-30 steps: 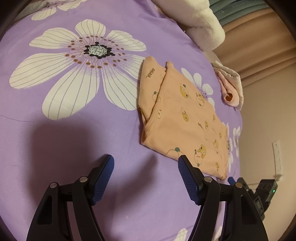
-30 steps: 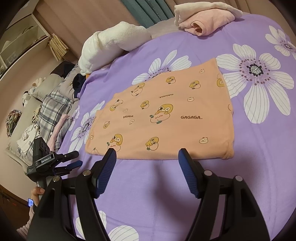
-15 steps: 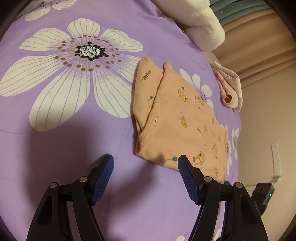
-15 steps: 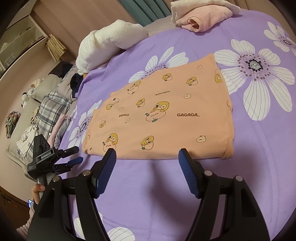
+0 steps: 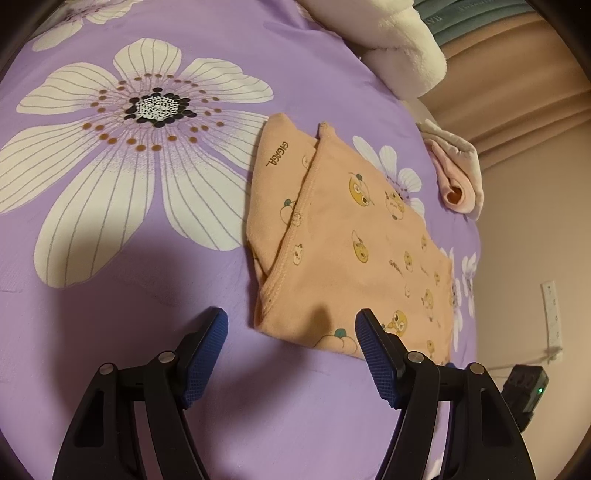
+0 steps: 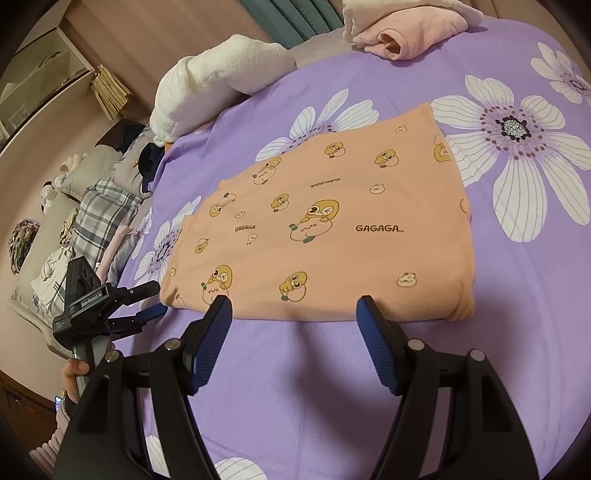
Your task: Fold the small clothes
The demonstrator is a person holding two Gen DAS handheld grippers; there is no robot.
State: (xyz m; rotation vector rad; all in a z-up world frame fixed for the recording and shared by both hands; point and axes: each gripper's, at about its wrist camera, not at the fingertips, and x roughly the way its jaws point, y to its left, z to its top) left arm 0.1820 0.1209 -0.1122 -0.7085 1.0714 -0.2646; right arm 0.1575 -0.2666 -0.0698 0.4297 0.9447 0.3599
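Observation:
An orange garment (image 6: 325, 229) with duck prints and "GAGAGA" lettering lies folded flat on the purple flowered bedspread (image 6: 517, 332). In the left wrist view the garment (image 5: 351, 258) shows its layered hem end, just in front of my left gripper (image 5: 291, 321), which is open and empty above the near corner. My right gripper (image 6: 293, 306) is open and empty, its fingertips at the garment's long near edge. The left gripper also shows in the right wrist view (image 6: 147, 306), at the garment's left corner.
A folded pink garment (image 6: 402, 33) lies at the far edge of the bed, also in the left wrist view (image 5: 458, 177). A white fluffy blanket (image 6: 221, 81) is rolled at the back. Plaid and other clothes (image 6: 99, 206) are piled left of the bed.
Both grippers have moved closer to the orange garment. The left gripper's fingers now frame its near corner; the right gripper's tips now reach its near edge. Both stay open.

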